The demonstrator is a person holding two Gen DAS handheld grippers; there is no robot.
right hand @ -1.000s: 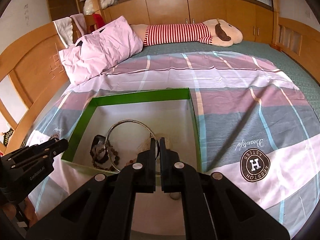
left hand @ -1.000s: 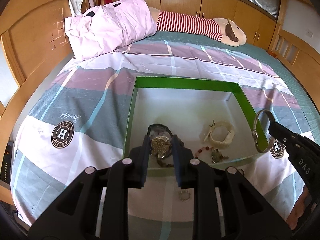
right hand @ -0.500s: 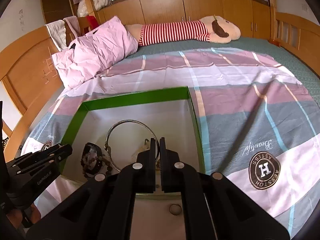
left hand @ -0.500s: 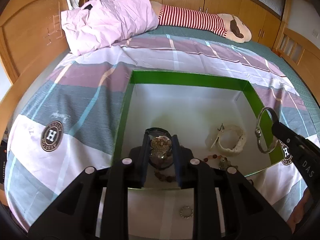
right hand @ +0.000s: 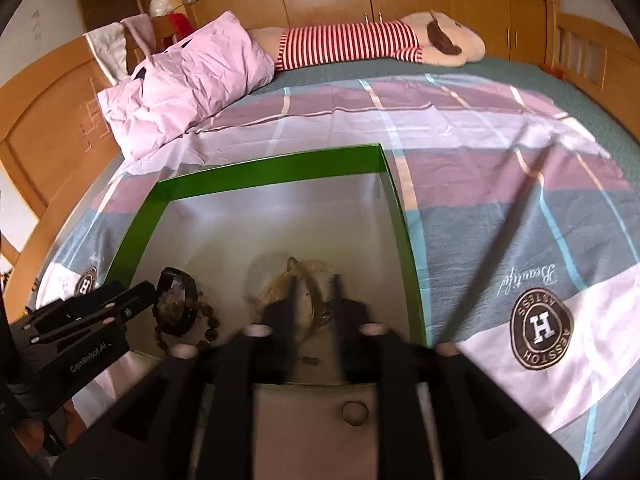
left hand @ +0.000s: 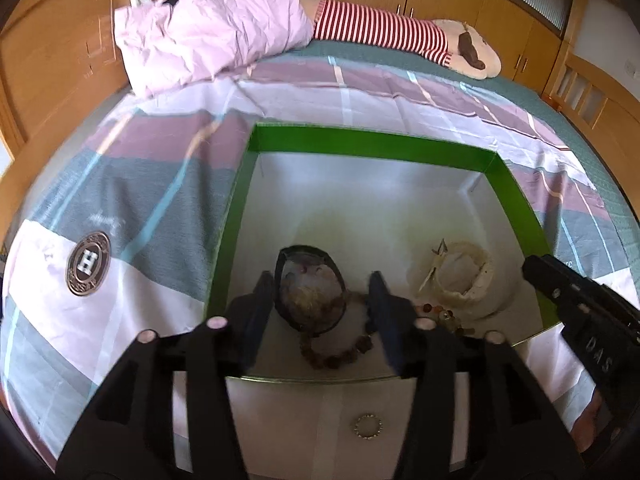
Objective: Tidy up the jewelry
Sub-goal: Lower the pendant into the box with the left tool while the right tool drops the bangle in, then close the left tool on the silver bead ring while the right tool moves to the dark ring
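- Two hand-held grippers are hovering at the near edge of a green-rimmed box (left hand: 372, 145) lying on a bed; the left gripper (left hand: 320, 304) is standing with its fingers spread and gripping nothing, a dark watch (left hand: 310, 288) lying just beyond and between the tips.
- The right gripper (right hand: 314, 308) is likewise showing its fingers apart and empty, over a pale bracelet (right hand: 298, 292) at the box's near right.
- A string of brown beads (left hand: 334, 354) is curling beside the watch, near left in the box; the far half of the box floor is lying bare.
- A small ring (left hand: 367, 427) is resting outside the box, on the white strip nearest the cameras, between the two grippers and below their tips.
- Judging by position, the ring looks like the next piece to go in, and either gripper would be reaching back and down for it; which is nearer cannot be told.
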